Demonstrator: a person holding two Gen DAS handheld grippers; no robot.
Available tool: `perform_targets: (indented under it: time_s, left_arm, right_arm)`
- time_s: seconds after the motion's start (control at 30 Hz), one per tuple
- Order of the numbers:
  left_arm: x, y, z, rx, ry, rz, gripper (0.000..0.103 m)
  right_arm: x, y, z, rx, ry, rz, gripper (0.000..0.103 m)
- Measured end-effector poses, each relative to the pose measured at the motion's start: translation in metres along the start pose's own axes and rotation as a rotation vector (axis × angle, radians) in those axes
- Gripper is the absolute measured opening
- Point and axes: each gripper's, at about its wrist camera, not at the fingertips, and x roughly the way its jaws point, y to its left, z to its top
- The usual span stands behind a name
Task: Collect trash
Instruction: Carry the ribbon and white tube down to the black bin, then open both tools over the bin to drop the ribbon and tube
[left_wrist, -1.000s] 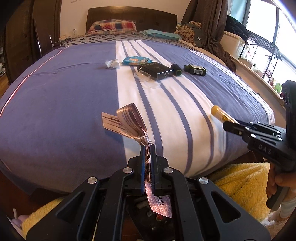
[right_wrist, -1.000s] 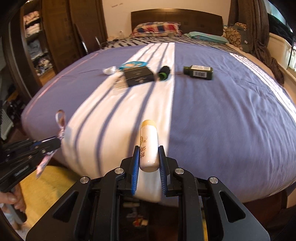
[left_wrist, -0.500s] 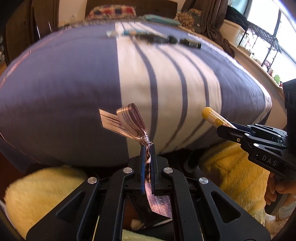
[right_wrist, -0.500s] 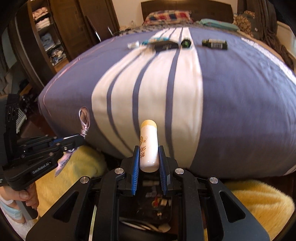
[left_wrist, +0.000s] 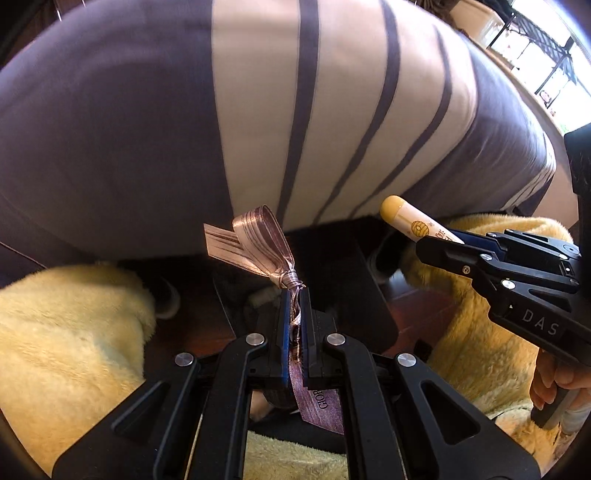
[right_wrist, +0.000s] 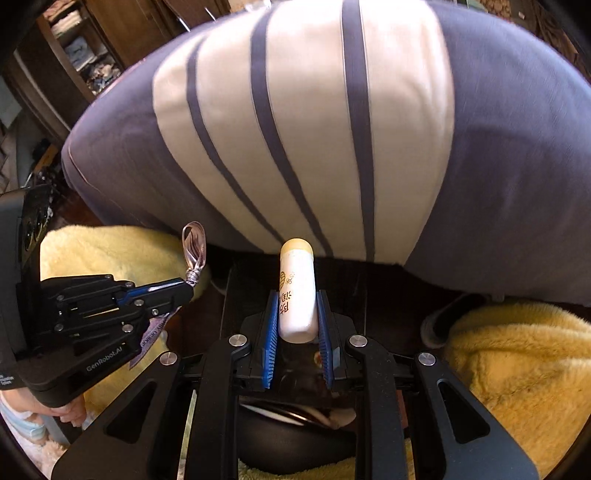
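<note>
Step in hand: carrying two collected items down off the bed (right_wrist: 480, 155) toward a dark receptacle (right_wrist: 295, 435) on the floor, judged a bin, contents unclear.
Left gripper (left_wrist: 294, 317): jaws together, clamped on the ribbon (left_wrist: 258, 240) just below its wire-bound knot; loop and cut end standing above the jaws; printed tail hanging below them.
Right gripper (right_wrist: 297, 314): jaws clamped on the lower half of the tube (right_wrist: 296, 291); capped end projecting forward past the tips.
Advice: bring each load squarely over the dark opening before parting the jaws; release one at a time; open the left wide, since limp ribbon may cling to a pad; keep clear of the yellow blanket (right_wrist: 517, 362) flanking the opening on both sides.
Ribbon: mauve-silver satin, striped, limp, light; likely to drift when dropped.
Tube: white cylinder, pale yellow rounded cap, small printed emblem and characters; rigid, smooth; likely to roll if dropped short.
</note>
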Motion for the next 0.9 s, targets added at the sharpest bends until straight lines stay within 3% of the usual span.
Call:
perform_targets:
  time_s: [0.3, 0.4, 0.6, 0.7, 0.77, 0.8, 0.87, 0.9]
  left_arm:
    - [0.036, 0.006, -0.007, -0.023, 0.105, -0.021, 0.003]
    - [0.041, 0.007, -0.011, -0.023, 0.126, -0.031, 0.008]
    - [0.039, 0.004, -0.012, -0.024, 0.135, -0.023, 0.036]
    - [0.034, 0.005, -0.012, -0.027, 0.128, -0.015, 0.044]
    - [0.031, 0.005, -0.011, -0.029, 0.121, -0.008, 0.048]
    - [0.029, 0.005, -0.01, -0.027, 0.114, 0.0, 0.053]
    - [0.021, 0.004, -0.007, -0.019, 0.094, 0.019, 0.063]
    - [0.017, 0.004, -0.006, -0.015, 0.082, 0.026, 0.072]
  right_arm:
    - [0.028, -0.002, -0.003, 0.013, 0.094, 0.012, 0.021]
    - [0.03, -0.001, -0.001, 0.014, 0.098, 0.0, 0.021]
    - [0.034, -0.002, 0.004, 0.011, 0.091, -0.017, 0.024]
    - [0.03, -0.005, 0.006, 0.025, 0.076, -0.021, 0.033]
    - [0.025, -0.007, 0.007, 0.032, 0.06, -0.028, 0.047]
    - [0.022, -0.009, 0.008, 0.036, 0.046, -0.037, 0.052]
    - [0.012, -0.013, 0.011, 0.046, 0.009, -0.047, 0.071]
    - [0.009, -0.015, 0.012, 0.051, -0.004, -0.045, 0.073]
